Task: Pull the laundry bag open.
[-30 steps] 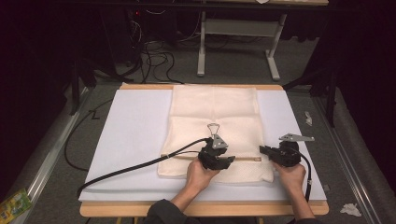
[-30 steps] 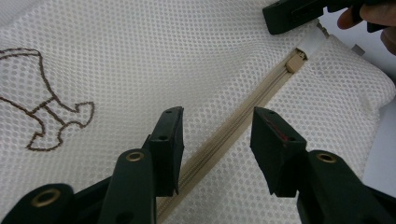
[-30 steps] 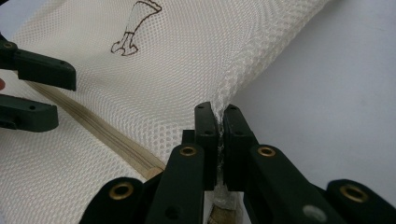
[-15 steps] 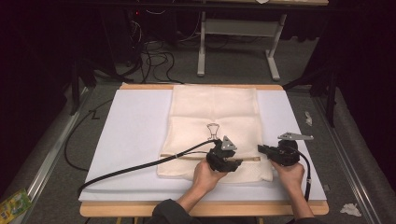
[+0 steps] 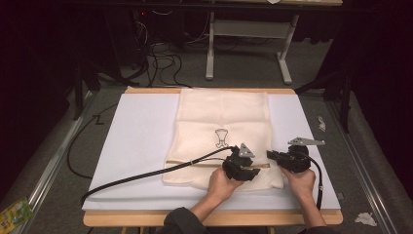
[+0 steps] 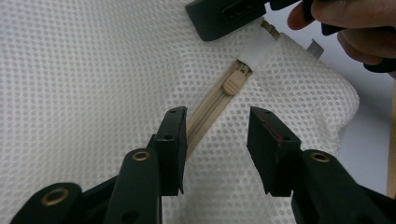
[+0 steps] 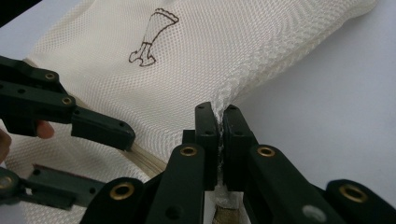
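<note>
The right gripper [image 7: 218, 122] pinched the mesh bag's [image 5: 224, 112] edge; the left gripper's [image 6: 215, 140] jaws, just closing, straddled the zipper [image 6: 205, 112], loose.

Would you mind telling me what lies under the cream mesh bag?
The mesh bag lies flat on a white sheet covering the wooden table, whose edge shows past it. The sheet beneath the bag is covered, and whatever is inside cannot be made out.

a wooden table [image 5: 146, 219] is covered by a white sheet [image 5: 141, 146]. a cream mesh bag [image 5: 224, 117] is laid flat on the sheet, reaching from the far edge towards the near one.
</note>
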The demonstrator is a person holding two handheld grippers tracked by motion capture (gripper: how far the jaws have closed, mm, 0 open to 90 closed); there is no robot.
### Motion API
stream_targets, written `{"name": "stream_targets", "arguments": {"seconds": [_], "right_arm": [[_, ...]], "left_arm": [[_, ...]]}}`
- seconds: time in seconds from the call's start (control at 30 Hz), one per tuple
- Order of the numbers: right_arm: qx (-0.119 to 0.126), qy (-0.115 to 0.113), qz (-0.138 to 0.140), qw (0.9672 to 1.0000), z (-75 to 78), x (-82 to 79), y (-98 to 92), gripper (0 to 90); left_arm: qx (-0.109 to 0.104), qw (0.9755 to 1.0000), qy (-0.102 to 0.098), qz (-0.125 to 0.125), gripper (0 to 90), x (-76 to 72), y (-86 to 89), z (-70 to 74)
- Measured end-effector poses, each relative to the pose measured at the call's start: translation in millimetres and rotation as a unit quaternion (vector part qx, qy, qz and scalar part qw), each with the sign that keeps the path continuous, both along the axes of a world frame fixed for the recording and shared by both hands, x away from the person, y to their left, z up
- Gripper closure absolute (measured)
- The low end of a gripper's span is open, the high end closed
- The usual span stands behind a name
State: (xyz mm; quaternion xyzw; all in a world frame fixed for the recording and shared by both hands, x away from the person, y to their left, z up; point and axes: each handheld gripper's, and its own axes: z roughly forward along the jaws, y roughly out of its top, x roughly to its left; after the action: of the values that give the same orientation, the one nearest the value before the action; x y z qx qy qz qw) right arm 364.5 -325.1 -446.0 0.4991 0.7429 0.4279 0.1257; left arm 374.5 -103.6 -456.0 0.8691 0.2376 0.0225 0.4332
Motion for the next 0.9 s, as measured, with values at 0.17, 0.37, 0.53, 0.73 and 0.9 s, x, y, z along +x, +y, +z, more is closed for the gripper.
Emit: {"name": "stream_targets", "arguments": {"seconds": [0.17,0.37,0.53,0.73,0.9], "right_arm": [[0.000,-0.004,0.002,1.0000,2.6,-1.3,-0.1,88.3],[0.013,-0.005,0.007,0.9999,3.1,-2.0,-1.5,88.4],[0.023,-0.004,0.008,0.9997,3.1,-3.6,-1.5,88.4],[0.025,-0.005,0.012,0.9996,1.7,-3.2,0.1,88.4],[0.026,-0.001,0.011,0.9996,-0.9,-3.2,-1.8,88.4]], "left_arm": [[-0.005,1.0000,-0.001,-0.003,59.7,-0.5,-9.1,3.1],[0.000,1.0000,-0.004,-0.009,60.5,-1.0,-21.2,-0.7],[-0.005,0.9999,0.005,-0.007,61.9,0.7,-24.5,-4.2],[-0.008,0.9999,0.008,-0.008,66.4,2.1,-25.7,-8.1],[-0.018,0.9996,0.012,-0.016,71.4,0.9,-25.5,-9.1]]}}
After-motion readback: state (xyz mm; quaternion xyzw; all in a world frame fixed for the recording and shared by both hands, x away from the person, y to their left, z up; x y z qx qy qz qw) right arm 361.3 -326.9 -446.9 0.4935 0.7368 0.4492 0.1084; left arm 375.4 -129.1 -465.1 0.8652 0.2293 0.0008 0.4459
